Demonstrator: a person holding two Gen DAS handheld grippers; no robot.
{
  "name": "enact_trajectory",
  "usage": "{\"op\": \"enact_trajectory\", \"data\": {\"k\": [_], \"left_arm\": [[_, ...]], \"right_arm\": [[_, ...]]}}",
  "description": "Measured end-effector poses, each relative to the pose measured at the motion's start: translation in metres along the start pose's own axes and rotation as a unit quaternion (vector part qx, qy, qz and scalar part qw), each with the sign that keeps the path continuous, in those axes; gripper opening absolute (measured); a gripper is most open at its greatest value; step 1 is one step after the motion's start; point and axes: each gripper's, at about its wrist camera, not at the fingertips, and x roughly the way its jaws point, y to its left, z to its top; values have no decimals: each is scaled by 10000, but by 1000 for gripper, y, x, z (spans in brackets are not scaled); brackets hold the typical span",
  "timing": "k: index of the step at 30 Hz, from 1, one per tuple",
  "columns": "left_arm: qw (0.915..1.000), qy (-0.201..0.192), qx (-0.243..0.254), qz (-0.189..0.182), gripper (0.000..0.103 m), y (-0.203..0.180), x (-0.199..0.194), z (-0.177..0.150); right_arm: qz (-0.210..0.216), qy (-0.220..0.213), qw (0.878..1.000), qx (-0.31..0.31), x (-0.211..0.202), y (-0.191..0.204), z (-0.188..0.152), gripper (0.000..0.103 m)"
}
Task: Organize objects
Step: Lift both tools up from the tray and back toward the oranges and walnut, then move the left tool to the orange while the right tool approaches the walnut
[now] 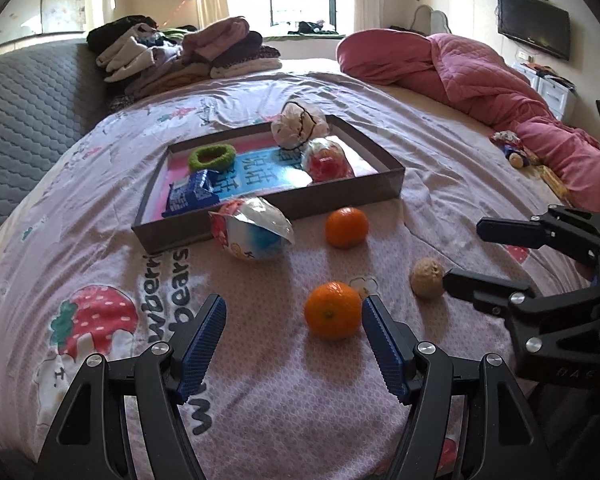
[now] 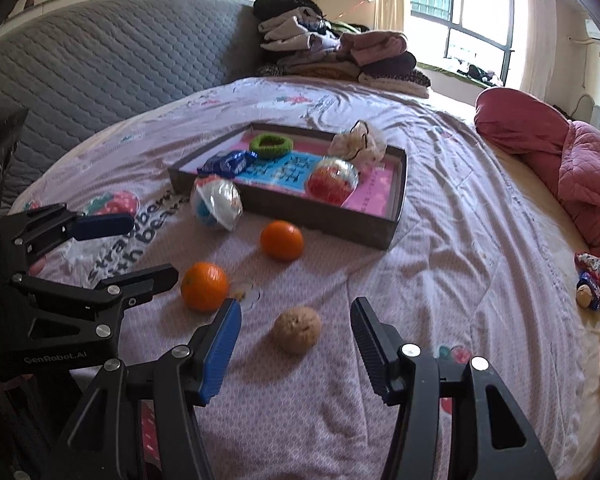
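Left wrist view: tray (image 1: 384, 192) with green ring (image 1: 212, 157), blue packet (image 1: 192, 196); both grippers' fingers spread, empty.

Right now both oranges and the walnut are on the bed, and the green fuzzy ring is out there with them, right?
Not quite. The green fuzzy ring is inside the tray, not out on the bed. Both oranges and the walnut are on the bed in front of the tray. The left wrist view shows this clearly.
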Motion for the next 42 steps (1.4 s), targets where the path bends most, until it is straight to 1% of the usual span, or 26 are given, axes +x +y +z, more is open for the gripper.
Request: {"op": "enact_trajectory", "data": {"k": [6, 12, 19, 42], "left_arm": [[9999, 88, 56, -62, 72, -4, 5, -6], [9998, 168, 116, -75, 72, -9, 12, -10], [9997, 227, 58, -87, 72, -8, 20, -11], [9995, 304, -26, -125, 72, -7, 44, -9]], "right_arm": [[-33, 208, 9998, -19, 8, 1, -10, 57], [-35, 303, 9995, -60, 12, 2, -14, 57], [-76, 383, 9992, -93, 19, 2, -15, 56], [-272, 459, 9986, -60, 44, -4, -14, 56]]}}
